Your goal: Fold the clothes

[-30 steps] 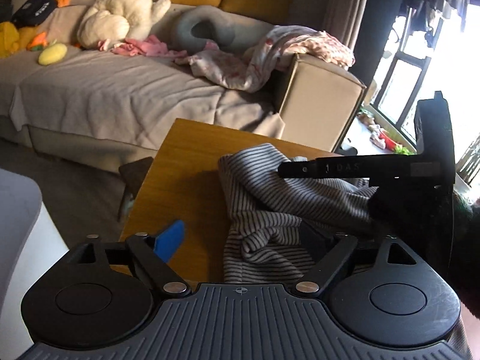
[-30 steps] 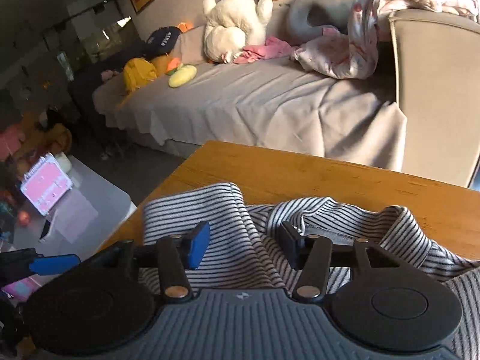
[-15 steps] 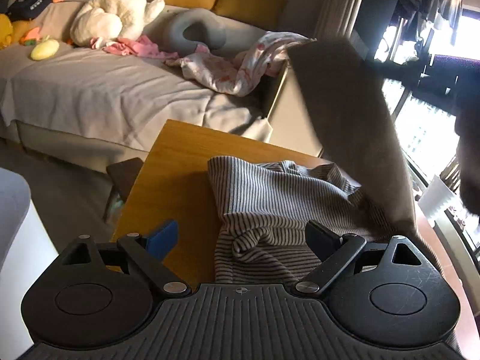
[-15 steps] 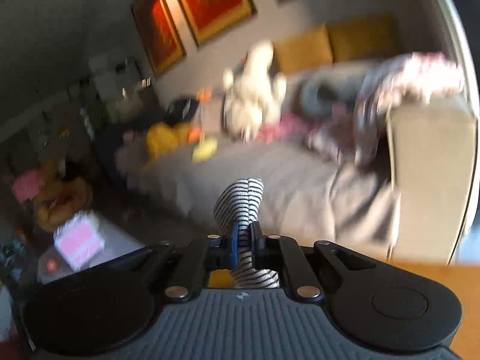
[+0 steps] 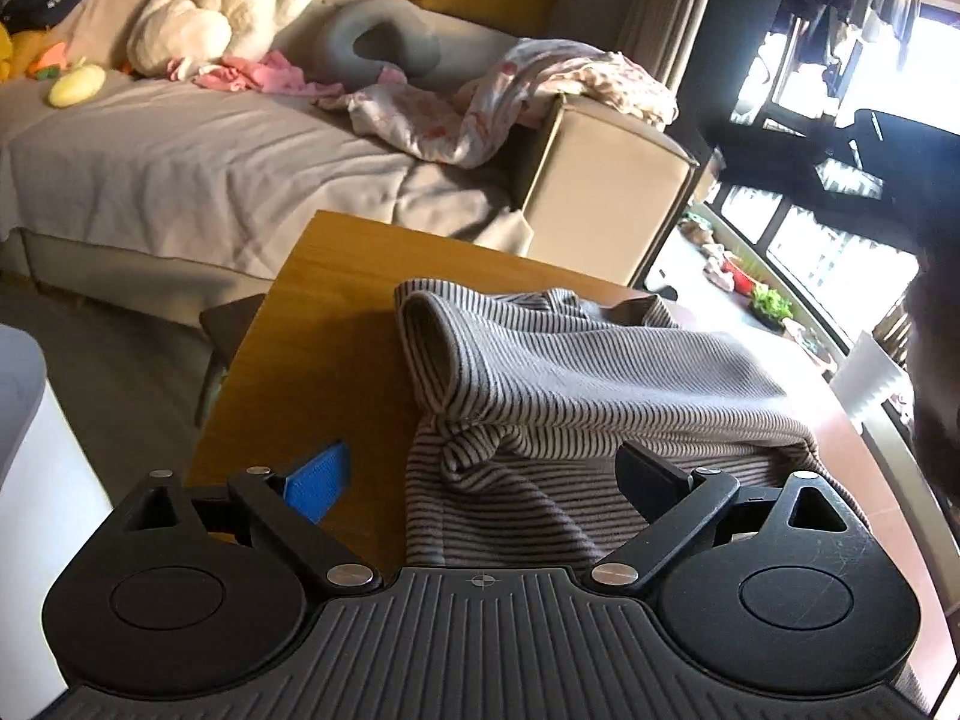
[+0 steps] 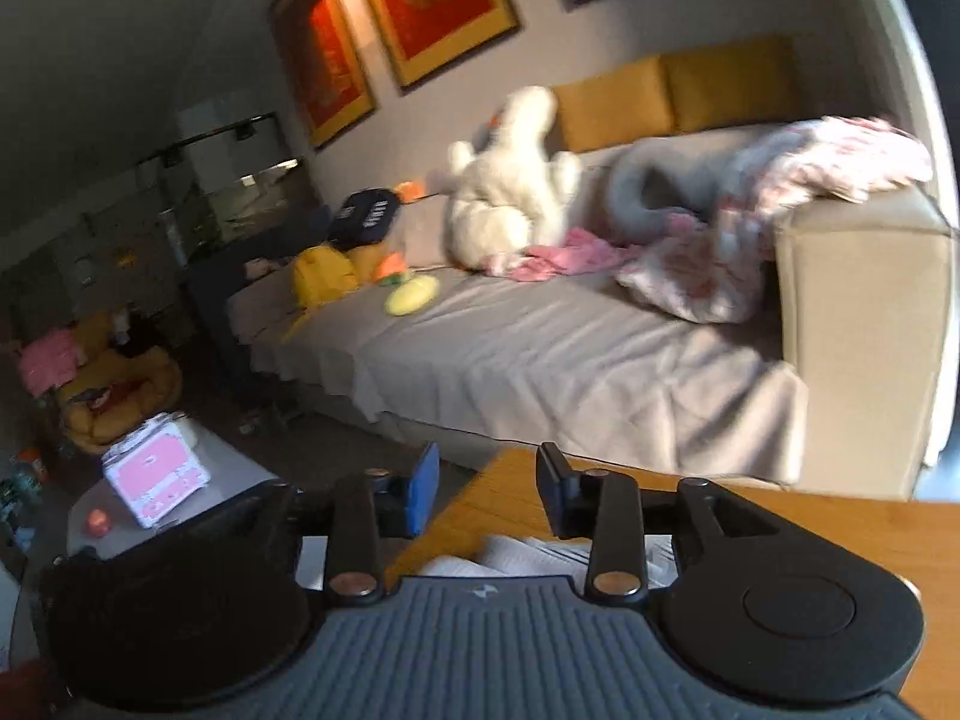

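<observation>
**Striped top lying half-folded on the desk, both grippers free of it**

The striped garment (image 5: 576, 396) is lying on the wooden desk (image 5: 324, 312), bunched toward the right half of the surface, with one panel or sleeve draped across the rest so that a rolled, open cuff is facing the left side. That draped layer is sitting where a fold would put it, which suggests the fold is only partly made.

The left gripper (image 5: 480, 471) is hovering low over the near edge of the cloth, its jaws standing wide apart and having just been opening further; the cloth is lying below and between them, but the pads are not pressing on it. The right gripper (image 6: 485, 489) is hanging above the desk's near-left corner, angled toward the sofa (image 6: 540, 348). Its jaws have just been opening and are standing partly apart with nothing between them; only a pale strip of fabric is showing beneath its body.

For room: the bare wood to the left of the garment is offering open space for spreading or sliding the cloth. The desk's left edge is dropping off to the floor, and its far edge is standing close to the sofa arm (image 5: 606, 192), so any pull toward those sides is likely risking cloth hanging over. The right end of the garment is reaching toward the sunlit right edge.
</observation>
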